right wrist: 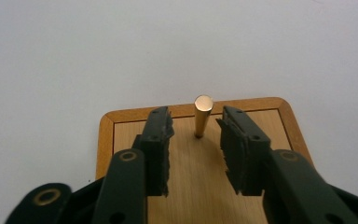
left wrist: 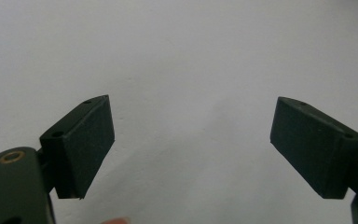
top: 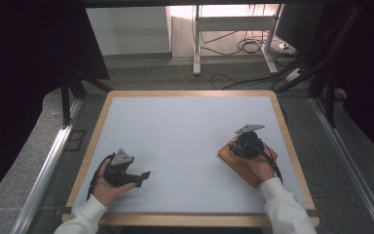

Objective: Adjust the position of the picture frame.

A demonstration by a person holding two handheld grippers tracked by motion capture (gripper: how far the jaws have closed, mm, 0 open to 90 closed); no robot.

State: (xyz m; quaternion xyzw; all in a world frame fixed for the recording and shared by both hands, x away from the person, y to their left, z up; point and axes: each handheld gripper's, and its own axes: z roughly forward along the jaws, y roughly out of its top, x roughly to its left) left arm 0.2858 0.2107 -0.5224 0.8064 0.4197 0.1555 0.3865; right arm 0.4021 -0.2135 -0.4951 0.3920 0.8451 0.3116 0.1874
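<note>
A small wooden board [top: 237,163] lies at the right of the white table top, and an upright brass peg [right wrist: 203,115] stands near its far end. My right gripper [right wrist: 195,144] hovers over the board [right wrist: 193,186] with its jaws open; the peg stands just beyond and between the tips, untouched. Seen from above, the right gripper [top: 246,145] covers part of the board. My left gripper [top: 142,179] rests at the table's front left, jaws wide open with nothing between them. In the left gripper view its pads [left wrist: 86,144] frame bare white surface.
The white table top [top: 185,141] has a wooden rim. Beyond its far edge are a desk frame [top: 197,44], floor cables [top: 243,46] and dark curtains at both sides. Metal rails [top: 48,161] run along the table's left and right.
</note>
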